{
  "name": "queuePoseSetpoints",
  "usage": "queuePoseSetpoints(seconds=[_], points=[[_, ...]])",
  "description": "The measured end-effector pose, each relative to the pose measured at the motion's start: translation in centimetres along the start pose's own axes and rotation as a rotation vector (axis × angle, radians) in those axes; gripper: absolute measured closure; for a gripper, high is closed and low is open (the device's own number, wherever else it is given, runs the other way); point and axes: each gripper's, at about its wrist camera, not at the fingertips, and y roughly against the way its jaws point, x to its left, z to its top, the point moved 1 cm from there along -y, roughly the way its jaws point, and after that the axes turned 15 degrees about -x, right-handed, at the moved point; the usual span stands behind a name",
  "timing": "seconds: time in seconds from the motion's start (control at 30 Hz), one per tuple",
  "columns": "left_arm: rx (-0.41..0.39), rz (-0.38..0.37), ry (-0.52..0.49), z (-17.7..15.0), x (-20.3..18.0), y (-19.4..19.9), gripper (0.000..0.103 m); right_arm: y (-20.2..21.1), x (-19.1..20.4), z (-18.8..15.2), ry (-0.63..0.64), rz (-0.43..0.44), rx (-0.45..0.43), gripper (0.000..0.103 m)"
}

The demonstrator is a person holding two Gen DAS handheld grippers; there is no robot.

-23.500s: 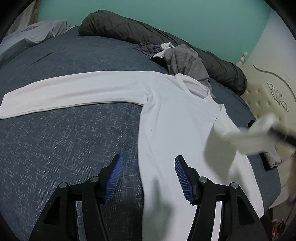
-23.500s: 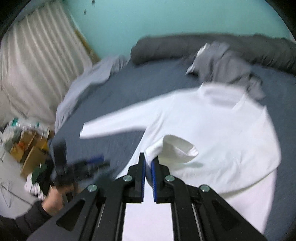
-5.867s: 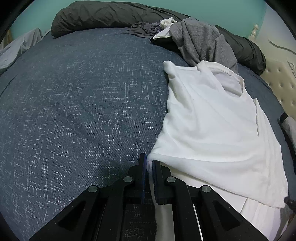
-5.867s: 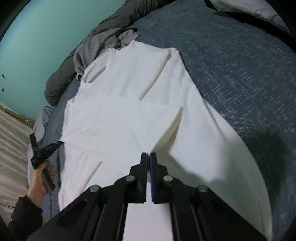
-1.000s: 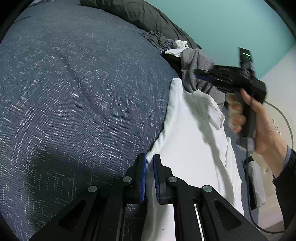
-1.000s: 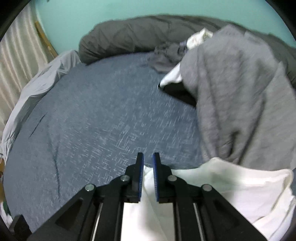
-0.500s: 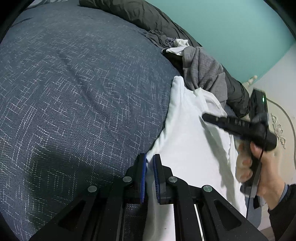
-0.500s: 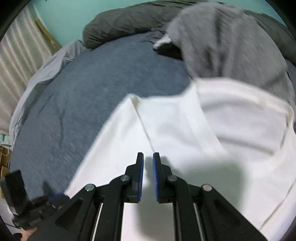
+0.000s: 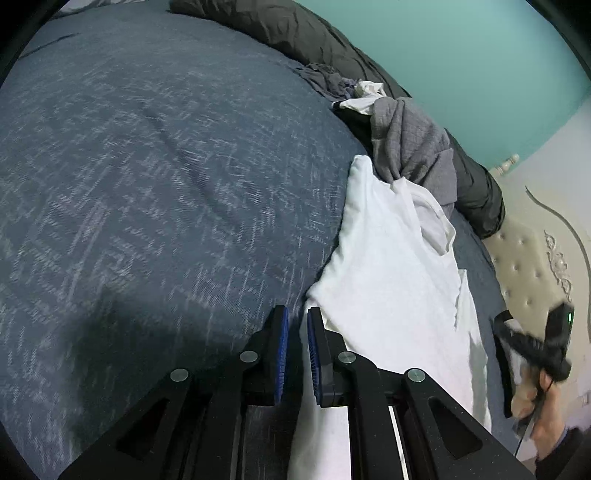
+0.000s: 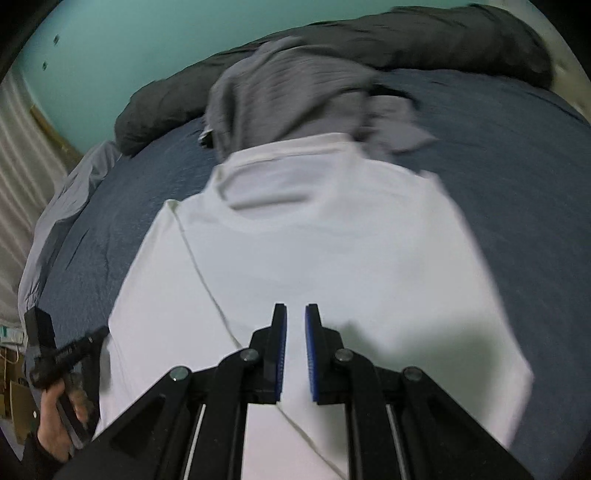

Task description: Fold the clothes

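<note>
A white long-sleeve shirt (image 9: 388,277) lies folded lengthwise on the dark blue bed cover (image 9: 147,184), its collar towards the grey clothes pile. My left gripper (image 9: 295,321) sits at the shirt's near left edge. Its jaws are opening, and the cloth edge lies by the right pad without being pinched. In the right wrist view the left gripper (image 10: 62,354) shows at the far left, held by a hand. My right gripper (image 10: 295,317) hovers over the middle of the shirt (image 10: 332,258), nearly closed with nothing between its pads. It also shows in the left wrist view (image 9: 532,350), low right.
A crumpled grey garment (image 9: 410,147) rests against the shirt's collar, with a rolled dark duvet (image 9: 295,29) behind it. A padded headboard (image 9: 535,258) stands to the right. In the right wrist view a pale sheet (image 10: 55,206) and a curtain (image 10: 14,147) are on the left.
The right gripper swept back from the collar end, past the grey pile, to above the shirt's middle. The left gripper's jaws parted slightly and let go of the shirt's edge.
</note>
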Motion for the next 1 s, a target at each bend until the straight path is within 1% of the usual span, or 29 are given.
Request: queuePoseSetpoints(seconds=[0.13,0.27,0.37,0.43,0.47,0.5,0.57,0.67,0.73,0.8,1.0], points=[[0.042,0.018,0.007,-0.7,0.0,1.9,0.077,4.2,-3.7,-1.6,-0.061,-0.03,-0.001,0.094],[0.108,0.042,-0.041,-2.1,-0.4,4.3,0.075,8.1,-6.7,-3.8,-0.093,-0.071,0.021,0.094],[0.163,0.044,-0.076,-3.5,-0.8,6.6,0.074,11.0,-8.5,-5.5,-0.126,-0.082,0.042,0.094],[0.192,0.049,-0.096,-4.5,-1.1,8.0,0.071,12.5,-9.3,-6.8,-0.14,-0.091,0.067,0.091],[0.208,0.052,-0.108,-5.0,-1.3,8.8,0.07,13.4,-9.8,-7.6,-0.143,-0.095,0.08,0.086],[0.225,0.054,-0.122,-5.6,-1.4,9.7,0.069,14.2,-10.1,-8.3,-0.144,-0.097,0.093,0.077],[0.265,0.055,-0.142,-7.0,-1.6,11.1,0.069,15.8,-10.7,-9.7,-0.151,-0.096,0.119,0.069],[0.311,0.05,-0.164,-8.8,-1.8,12.9,0.068,18.0,-11.3,-11.9,-0.155,-0.089,0.153,0.069],[0.341,0.043,-0.173,-9.9,-1.9,14.3,0.063,19.4,-11.4,-13.2,-0.146,-0.091,0.177,0.069],[0.366,0.041,-0.176,-10.9,-2.0,15.5,0.06,20.7,-11.5,-14.4,-0.134,-0.088,0.201,0.069],[0.405,0.045,-0.198,-13.2,-2.3,18.5,0.058,24.1,-11.4,-17.5,-0.117,-0.074,0.247,0.068]])
